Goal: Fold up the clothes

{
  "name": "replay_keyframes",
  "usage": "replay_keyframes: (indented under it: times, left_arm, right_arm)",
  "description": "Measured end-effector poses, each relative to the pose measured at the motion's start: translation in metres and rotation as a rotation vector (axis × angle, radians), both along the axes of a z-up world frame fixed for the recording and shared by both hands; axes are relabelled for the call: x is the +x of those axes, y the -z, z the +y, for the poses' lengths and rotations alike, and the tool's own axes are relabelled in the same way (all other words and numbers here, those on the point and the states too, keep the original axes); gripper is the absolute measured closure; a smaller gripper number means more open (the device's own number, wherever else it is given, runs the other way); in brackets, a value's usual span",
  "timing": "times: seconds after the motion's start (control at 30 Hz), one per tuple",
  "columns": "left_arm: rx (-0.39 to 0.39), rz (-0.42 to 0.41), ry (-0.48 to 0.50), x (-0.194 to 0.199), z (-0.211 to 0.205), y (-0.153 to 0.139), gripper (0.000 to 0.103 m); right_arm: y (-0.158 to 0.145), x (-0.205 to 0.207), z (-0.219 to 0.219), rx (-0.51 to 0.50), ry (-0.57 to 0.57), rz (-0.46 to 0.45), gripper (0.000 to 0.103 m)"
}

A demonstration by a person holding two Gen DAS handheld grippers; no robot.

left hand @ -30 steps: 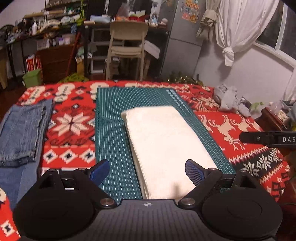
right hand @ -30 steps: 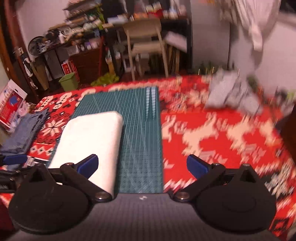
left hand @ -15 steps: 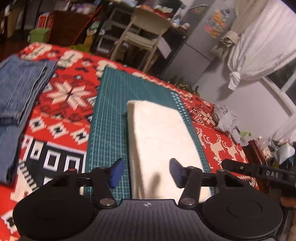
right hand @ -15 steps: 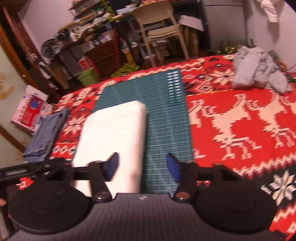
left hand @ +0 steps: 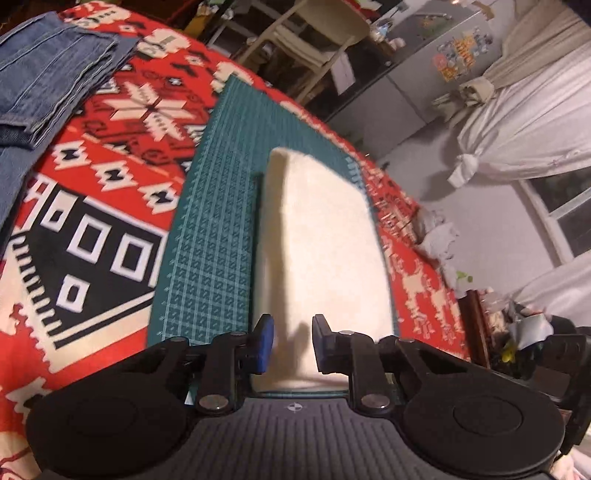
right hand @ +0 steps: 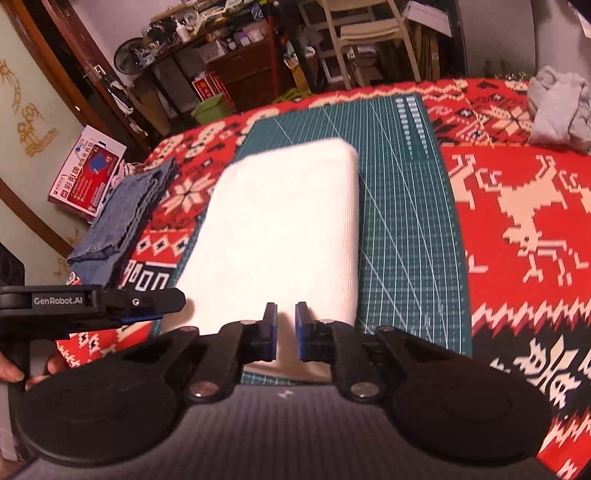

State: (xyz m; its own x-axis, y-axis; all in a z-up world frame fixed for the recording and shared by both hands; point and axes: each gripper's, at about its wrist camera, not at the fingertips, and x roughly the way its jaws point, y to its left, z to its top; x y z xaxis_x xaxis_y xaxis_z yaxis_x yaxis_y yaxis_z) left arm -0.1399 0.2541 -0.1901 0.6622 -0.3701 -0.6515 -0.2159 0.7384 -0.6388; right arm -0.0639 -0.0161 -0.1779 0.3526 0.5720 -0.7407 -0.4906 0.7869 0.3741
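Note:
A white folded cloth (left hand: 321, 258) (right hand: 284, 229) lies lengthwise on the green cutting mat (left hand: 218, 221) (right hand: 406, 221). My left gripper (left hand: 292, 341) hovers over the cloth's near end, left of centre; its blue pads stand a narrow gap apart with cloth showing between them and a finger shadow on the fabric. The right wrist view shows this left gripper (right hand: 147, 306) from the side at the cloth's near left corner. My right gripper (right hand: 285, 328) sits at the near end too, its pads almost together and pinched on white cloth.
The mat lies on a red patterned blanket (left hand: 92, 221). Folded blue jeans (left hand: 48, 74) (right hand: 125, 218) rest at the left. A crumpled grey garment (right hand: 557, 107) lies at the far right. A chair (right hand: 365, 33) and cluttered shelves stand beyond the far edge. A person's hand (right hand: 11, 369) holds the left tool.
Both grippers dropped toward the cloth's near end and their jaws went from wide open to narrow. The right closed furthest, onto the cloth. The cloth itself has not moved.

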Motion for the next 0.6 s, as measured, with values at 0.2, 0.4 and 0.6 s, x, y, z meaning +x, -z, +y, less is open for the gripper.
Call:
replay_keyframes:
  times: [0.2, 0.4, 0.6]
  left_arm:
    - [-0.007, 0.008, 0.016, -0.003, -0.001, 0.005, 0.093]
    - [0.040, -0.009, 0.040, -0.004, -0.005, 0.000, 0.094]
    - [0.004, 0.004, 0.030, -0.006, 0.000, 0.003, 0.094]
  right_arm:
    - [0.008, -0.009, -0.001, -0.018, -0.003, 0.019, 0.092]
    - [0.000, -0.019, 0.002, -0.046, -0.034, -0.027, 0.092]
    - [-0.008, -0.019, 0.031, -0.055, -0.117, -0.083, 0.092]
